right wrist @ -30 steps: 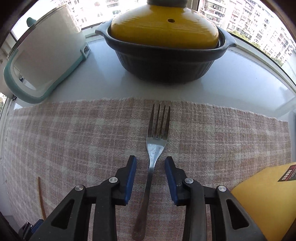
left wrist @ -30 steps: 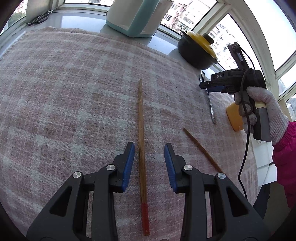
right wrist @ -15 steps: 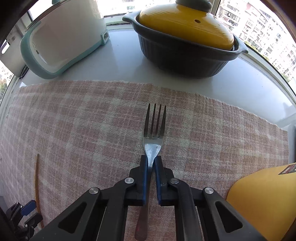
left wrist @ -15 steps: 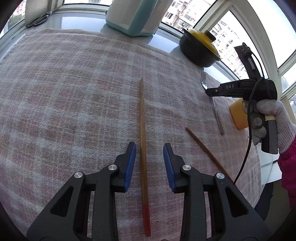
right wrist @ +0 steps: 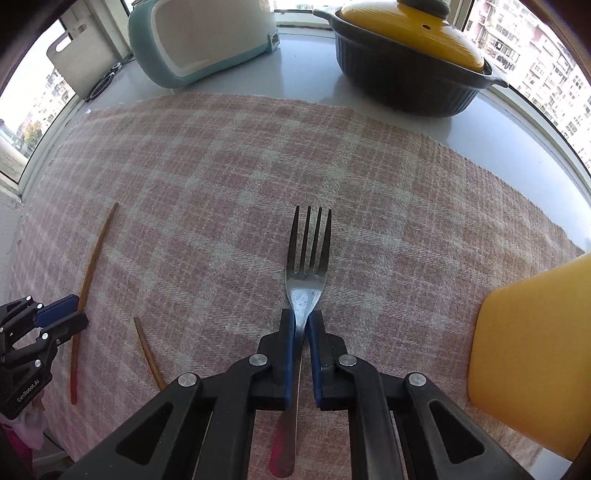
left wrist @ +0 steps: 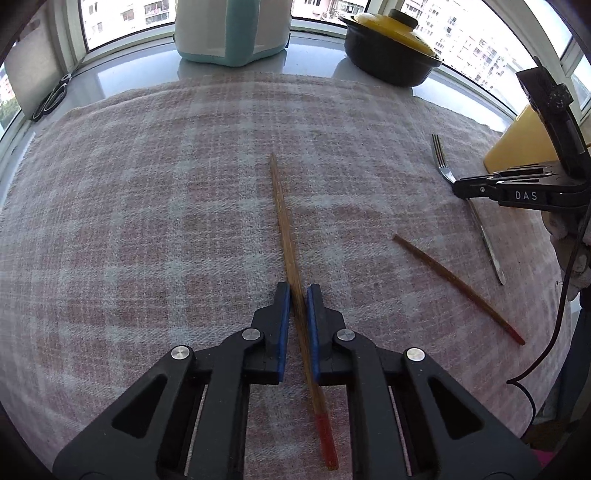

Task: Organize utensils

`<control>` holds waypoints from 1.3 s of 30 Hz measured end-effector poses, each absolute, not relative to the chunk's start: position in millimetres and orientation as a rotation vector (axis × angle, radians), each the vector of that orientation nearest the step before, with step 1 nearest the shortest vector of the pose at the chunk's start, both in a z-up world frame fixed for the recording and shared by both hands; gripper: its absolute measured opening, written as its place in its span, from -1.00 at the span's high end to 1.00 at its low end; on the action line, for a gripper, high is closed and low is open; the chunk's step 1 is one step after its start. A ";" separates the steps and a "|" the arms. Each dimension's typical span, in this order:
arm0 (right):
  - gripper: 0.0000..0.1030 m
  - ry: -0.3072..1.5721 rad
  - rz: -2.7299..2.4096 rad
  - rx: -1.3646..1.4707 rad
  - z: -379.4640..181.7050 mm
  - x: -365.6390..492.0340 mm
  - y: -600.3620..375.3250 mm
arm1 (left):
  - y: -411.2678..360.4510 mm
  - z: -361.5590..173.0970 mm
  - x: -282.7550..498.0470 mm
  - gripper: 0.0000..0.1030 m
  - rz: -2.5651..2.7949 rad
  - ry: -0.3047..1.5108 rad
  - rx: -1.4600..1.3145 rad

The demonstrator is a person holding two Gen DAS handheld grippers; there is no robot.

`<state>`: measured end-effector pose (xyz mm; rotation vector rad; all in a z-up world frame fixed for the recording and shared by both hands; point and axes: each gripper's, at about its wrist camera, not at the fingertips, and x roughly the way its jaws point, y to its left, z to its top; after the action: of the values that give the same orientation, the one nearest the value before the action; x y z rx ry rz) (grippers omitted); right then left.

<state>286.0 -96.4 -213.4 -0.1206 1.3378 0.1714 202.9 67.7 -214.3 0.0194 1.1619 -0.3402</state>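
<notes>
Now both grippers [left wrist: 298,291] [right wrist: 302,317] newly clamped.

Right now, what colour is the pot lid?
Yellow, on the dark pot lid; the right wrist view shows it best.

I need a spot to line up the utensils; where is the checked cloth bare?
Bare: the cloth left of the held chopstick, and the strip between it and the pot. Crowded: the right side, where the loose chopstick, fork and yellow block lie.
</notes>
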 end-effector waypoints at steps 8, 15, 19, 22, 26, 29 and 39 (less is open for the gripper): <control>0.90 1.313 0.184 -0.066 -220.2 253.7 -111.0 | 85.8 -216.3 203.4 0.92 -0.343 1.186 -0.182; 0.91 1.223 0.215 -0.047 -185.7 230.8 -139.7 | 92.1 -197.6 188.4 0.92 -0.336 1.118 -0.303; 0.91 1.155 0.242 -0.021 -160.9 216.7 -152.9 | 89.0 -185.6 177.4 0.92 -0.336 1.085 -0.316; 0.91 1.098 0.264 -0.033 -143.6 208.3 -155.0 | 83.7 -178.8 171.7 0.92 -0.331 1.066 -0.310; 0.91 1.009 0.297 -0.049 -128.8 193.1 -152.4 | 79.0 -171.4 167.7 0.92 -0.323 1.047 -0.312; 0.91 0.954 0.308 -0.057 -120.5 180.3 -155.2 | 73.4 -166.3 165.3 0.92 -0.321 1.032 -0.306; 1.00 0.740 0.310 -0.171 -104.1 149.8 -153.2 | 51.1 -151.6 154.2 0.92 -0.330 0.953 -0.261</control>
<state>149.8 -153.2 -104.1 -0.1713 0.7405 0.3095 154.2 51.1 -151.6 -0.2608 0.9527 -0.3305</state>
